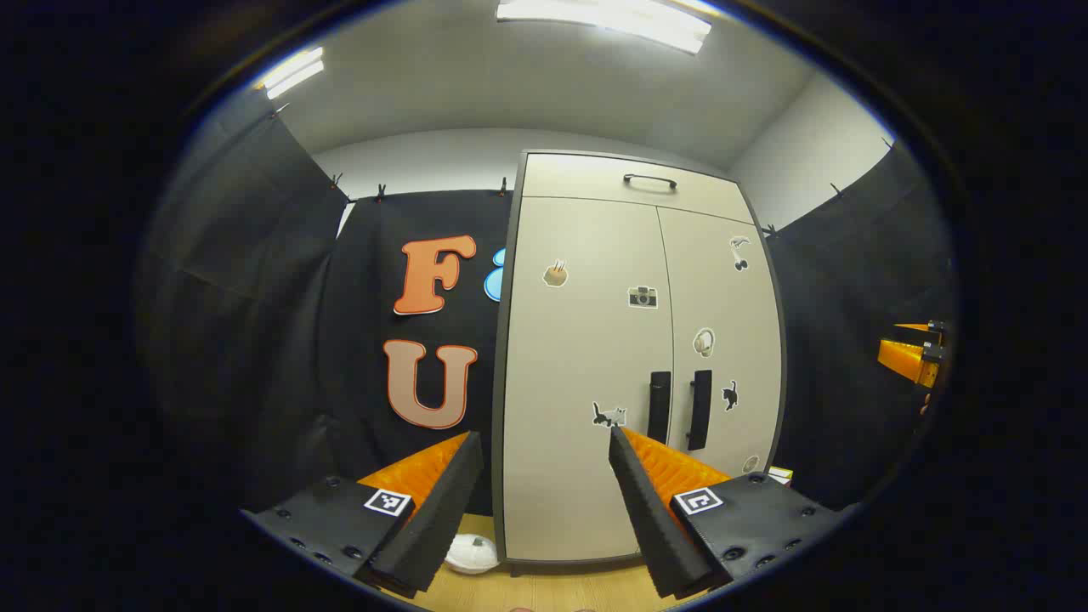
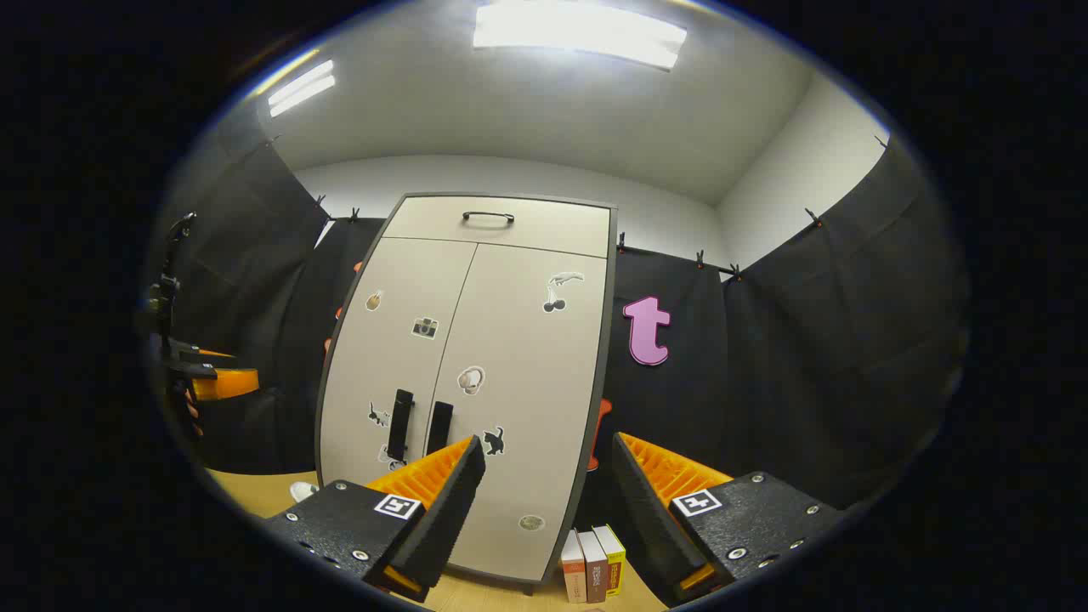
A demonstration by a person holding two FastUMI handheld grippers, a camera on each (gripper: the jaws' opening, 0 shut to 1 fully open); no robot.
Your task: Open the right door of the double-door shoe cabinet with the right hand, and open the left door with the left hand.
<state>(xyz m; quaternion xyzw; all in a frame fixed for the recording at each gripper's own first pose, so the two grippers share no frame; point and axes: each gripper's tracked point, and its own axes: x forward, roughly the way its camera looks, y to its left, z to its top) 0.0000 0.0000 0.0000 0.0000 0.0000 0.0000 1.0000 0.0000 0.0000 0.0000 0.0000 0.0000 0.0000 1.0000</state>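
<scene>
A tall beige shoe cabinet (image 1: 595,357) stands ahead with both doors closed and two dark vertical handles side by side. In the left gripper view the left door handle (image 1: 659,406) and right door handle (image 1: 699,410) lie just above and right of my left gripper (image 1: 544,476), which is open and holds nothing, some way short of the doors. In the right gripper view the cabinet (image 2: 501,357) sits left of centre, its right door handle (image 2: 439,427) beside the left one (image 2: 399,423). My right gripper (image 2: 544,484) is open and holds nothing, away from the cabinet.
Stickers dot both doors, and a top drawer carries a curved handle (image 1: 650,181). Three books (image 2: 593,564) stand on the wooden floor at the cabinet's right foot. A white object (image 1: 470,552) lies on the floor left of the cabinet. Black cloth walls surround the booth.
</scene>
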